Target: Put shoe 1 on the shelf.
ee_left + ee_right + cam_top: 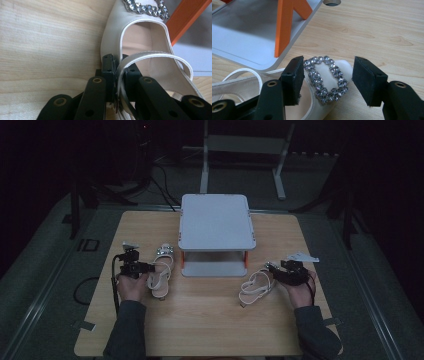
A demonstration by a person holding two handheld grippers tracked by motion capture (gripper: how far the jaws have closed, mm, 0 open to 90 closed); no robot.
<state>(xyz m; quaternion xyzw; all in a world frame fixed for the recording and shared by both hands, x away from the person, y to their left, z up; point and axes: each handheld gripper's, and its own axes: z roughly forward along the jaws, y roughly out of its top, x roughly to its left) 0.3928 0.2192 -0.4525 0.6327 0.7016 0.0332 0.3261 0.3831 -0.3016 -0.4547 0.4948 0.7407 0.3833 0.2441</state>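
Observation:
Two white strappy sandals with rhinestone buckles lie on the wooden table (200, 320). The left sandal (162, 272) lies left of the rack, toe pointing away. My left gripper (148, 267) is shut on its thin white strap (150, 55), pinched between the pads (108, 71). The right sandal (254, 287) lies slanted right of the rack. My right gripper (271, 268) is open, its jaws standing either side of that sandal's toe and rhinestone buckle (325, 77) without touching it.
A white two-level rack (215, 220) with orange legs (284, 25) stands at the table's middle, close to both sandals. A hole (332, 2) is set in the tabletop beyond the rack's corner. Floor cables and a metal stand (245, 150) lie beyond the table.

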